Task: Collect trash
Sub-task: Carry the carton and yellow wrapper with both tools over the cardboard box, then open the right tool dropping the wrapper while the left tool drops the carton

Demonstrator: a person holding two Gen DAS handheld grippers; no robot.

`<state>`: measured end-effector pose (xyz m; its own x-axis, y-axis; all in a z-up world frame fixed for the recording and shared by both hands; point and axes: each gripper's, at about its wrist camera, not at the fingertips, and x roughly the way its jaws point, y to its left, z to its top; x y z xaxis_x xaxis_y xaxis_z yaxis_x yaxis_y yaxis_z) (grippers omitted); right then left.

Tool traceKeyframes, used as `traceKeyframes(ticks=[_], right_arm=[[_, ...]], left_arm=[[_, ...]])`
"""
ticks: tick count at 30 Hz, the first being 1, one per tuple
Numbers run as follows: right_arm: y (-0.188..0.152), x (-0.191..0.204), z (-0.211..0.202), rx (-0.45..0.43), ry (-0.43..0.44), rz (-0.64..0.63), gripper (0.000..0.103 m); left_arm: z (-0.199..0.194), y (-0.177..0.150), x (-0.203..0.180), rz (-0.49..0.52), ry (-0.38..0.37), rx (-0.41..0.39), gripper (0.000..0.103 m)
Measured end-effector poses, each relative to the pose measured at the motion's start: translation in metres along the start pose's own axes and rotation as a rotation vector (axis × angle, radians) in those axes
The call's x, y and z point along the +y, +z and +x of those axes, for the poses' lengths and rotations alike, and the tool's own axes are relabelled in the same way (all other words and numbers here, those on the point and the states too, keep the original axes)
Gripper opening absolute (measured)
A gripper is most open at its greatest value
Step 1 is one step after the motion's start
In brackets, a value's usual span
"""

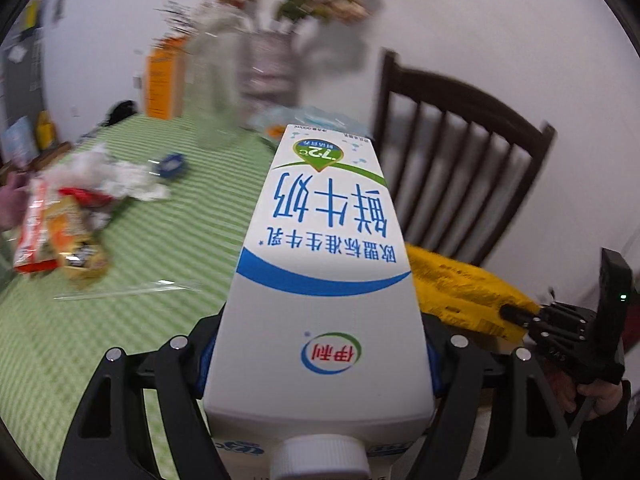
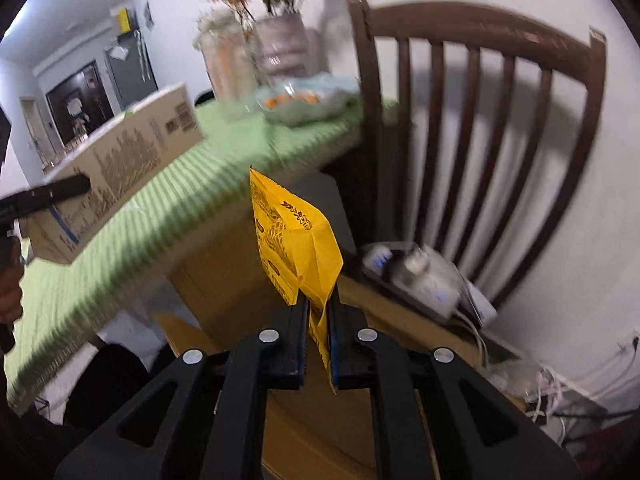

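A long table under a green striped cloth fills the left of the room, with a dark wooden chair against the white wall at its far corner. Below the table edge stands a brown cardboard box. Vases of dried flowers sit at the far end of the table, too blurred to make out clearly. The left gripper is clamped on both sides of a white milk carton, held off the cloth with its cap towards the camera. A heap of wrappers lies on the cloth, well apart from the carton. The right gripper pinches a crumpled yellow bag between nearly closed fingers, above the box.
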<state>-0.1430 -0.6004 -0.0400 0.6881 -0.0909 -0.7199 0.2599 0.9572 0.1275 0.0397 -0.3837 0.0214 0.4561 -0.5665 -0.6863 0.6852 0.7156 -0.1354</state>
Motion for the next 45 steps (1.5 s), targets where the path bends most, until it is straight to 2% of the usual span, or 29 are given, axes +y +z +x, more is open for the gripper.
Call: traceKeyframes(ticks=[2, 5, 11, 12, 14, 15, 16, 18, 21, 23, 25, 26, 28, 33, 40, 42, 45], right_arm=[[-0.010, -0.010, 0.006, 0.054, -0.002, 0.006, 0.009], [-0.023, -0.022, 0.018, 0.132, 0.022, 0.021, 0.009], [-0.040, -0.036, 0.045, 0.243, 0.048, 0.049, 0.012], [-0.042, -0.037, 0.047, 0.251, 0.046, 0.055, 0.016], [-0.043, -0.038, 0.050, 0.257, 0.044, 0.067, 0.027], [-0.043, -0.040, 0.050, 0.252, 0.037, 0.072, 0.040], [-0.042, -0.042, 0.048, 0.243, 0.030, 0.078, 0.046], [-0.039, -0.048, 0.045, 0.222, 0.028, 0.093, 0.046], [-0.036, -0.055, 0.041, 0.193, 0.030, 0.119, 0.047], [-0.036, -0.058, 0.042, 0.187, 0.025, 0.133, 0.048], [-0.036, -0.059, 0.044, 0.188, 0.026, 0.140, 0.048], [-0.036, -0.059, 0.044, 0.189, 0.029, 0.140, 0.048], [-0.037, -0.059, 0.044, 0.186, 0.026, 0.140, 0.049], [-0.038, -0.063, 0.047, 0.195, 0.004, 0.153, 0.049], [-0.033, -0.058, 0.044, 0.186, 0.005, 0.139, 0.049], [-0.030, -0.053, 0.044, 0.181, 0.000, 0.124, 0.049], [-0.027, -0.045, 0.047, 0.180, -0.060, 0.079, 0.050]], left_arm=[[0.020, -0.008, -0.017, 0.037, -0.038, 0.080, 0.073], [0.048, -0.019, -0.031, 0.038, -0.086, 0.206, 0.073], [0.072, -0.036, -0.050, 0.101, -0.107, 0.323, 0.073], [0.076, -0.038, -0.052, 0.112, -0.111, 0.346, 0.073], [0.085, -0.038, -0.054, 0.135, -0.123, 0.382, 0.073], [0.090, -0.039, -0.057, 0.149, -0.134, 0.412, 0.073], [0.094, -0.039, -0.059, 0.156, -0.141, 0.443, 0.074], [0.101, -0.040, -0.063, 0.169, -0.157, 0.522, 0.074], [0.106, -0.039, -0.071, 0.240, -0.152, 0.613, 0.075], [0.115, -0.038, -0.075, 0.270, -0.133, 0.677, 0.076], [0.128, -0.033, -0.081, 0.297, -0.083, 0.729, 0.077], [0.132, -0.029, -0.083, 0.302, -0.073, 0.732, 0.079], [0.138, -0.021, -0.082, 0.287, -0.072, 0.714, 0.088], [0.146, -0.010, -0.068, 0.220, -0.044, 0.668, 0.089], [0.129, -0.008, -0.048, 0.173, -0.041, 0.622, 0.089], [0.120, -0.005, -0.041, 0.144, -0.051, 0.582, 0.089], [0.109, -0.003, -0.030, 0.081, -0.065, 0.519, 0.089]])
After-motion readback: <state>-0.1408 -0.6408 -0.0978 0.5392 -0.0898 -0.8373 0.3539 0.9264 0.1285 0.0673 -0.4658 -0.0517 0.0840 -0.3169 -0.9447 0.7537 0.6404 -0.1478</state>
